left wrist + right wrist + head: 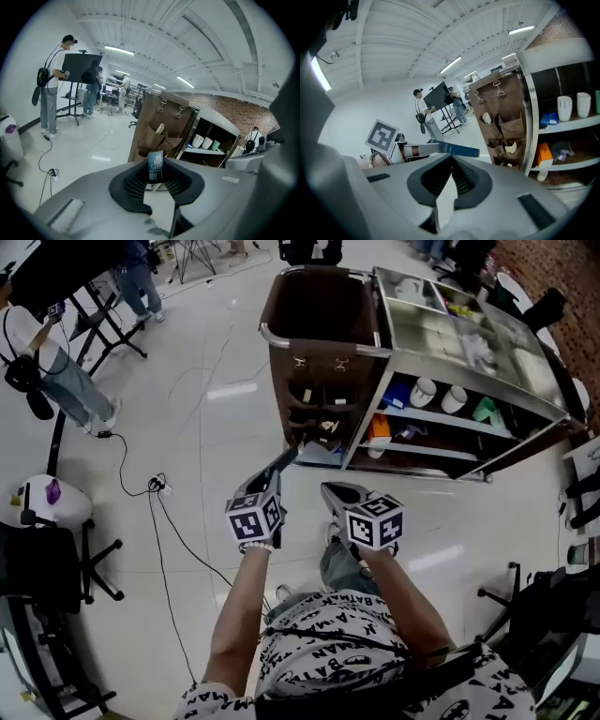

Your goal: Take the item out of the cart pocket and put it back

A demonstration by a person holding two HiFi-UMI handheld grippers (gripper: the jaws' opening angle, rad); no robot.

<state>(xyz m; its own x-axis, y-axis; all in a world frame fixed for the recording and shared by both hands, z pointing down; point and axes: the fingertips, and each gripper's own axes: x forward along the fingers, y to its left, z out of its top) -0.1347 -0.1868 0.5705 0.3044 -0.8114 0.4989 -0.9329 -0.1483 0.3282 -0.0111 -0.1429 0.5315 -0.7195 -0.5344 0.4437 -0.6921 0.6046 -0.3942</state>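
Here's the housekeeping cart (367, 404) standing on the shiny floor, its open shelves on one side, and on its near end hangs the brown pocket panel (314, 409), with bits of pale stock poking out of a few pockets. Both arms are out in front, short of the cart. The left tool (274, 472) is pinching the item (155, 166), a thin dark-blue flat packet with fine print on it. It stands edge-up between the pads, in the air and well clear of the panel. The right tool (339, 495) sits just beside it with its jaws pressed together on nothing. So by my reading the take-out half is done and the return is the step in hand. What's next? Carry that packet forward to the panel, line its lower edge up with a pocket mouth, slide it down inside and only then let the pads spread. I can't tell which pocket it belongs in. Those mouths look slack and narrow, so the free right tool may need to hold one open.
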